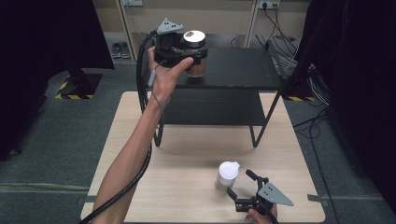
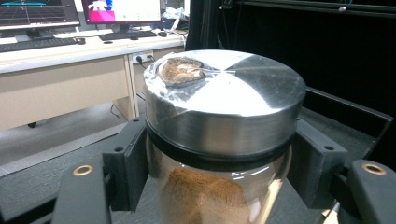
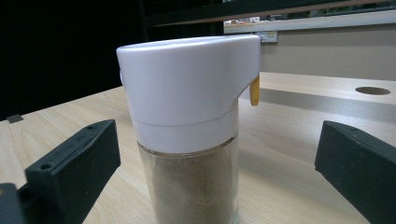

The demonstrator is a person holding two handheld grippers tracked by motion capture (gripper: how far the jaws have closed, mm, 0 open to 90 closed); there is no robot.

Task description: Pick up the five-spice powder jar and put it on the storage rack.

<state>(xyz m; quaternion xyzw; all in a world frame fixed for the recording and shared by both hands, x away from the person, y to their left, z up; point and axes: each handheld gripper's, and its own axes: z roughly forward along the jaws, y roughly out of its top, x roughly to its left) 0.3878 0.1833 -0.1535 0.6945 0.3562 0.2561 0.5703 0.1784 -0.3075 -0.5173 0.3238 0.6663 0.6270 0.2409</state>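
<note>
Your left gripper pinches the steel-lidded jar over the far shelf, your right gripper spread beside the white-capped shaker.

A glass jar with a broad, flat, shiny metal lid and a black band under it is upright, high above the near edge of the black shelf. It holds brown powder filling the lower part, and the black fingers of the left gripper press against both sides just below the lid. A smaller glass shaker with a white plastic cap and a little yellow spout tab stands upright on the wooden table, near its front edge, filled with pale beige powder.
</note>
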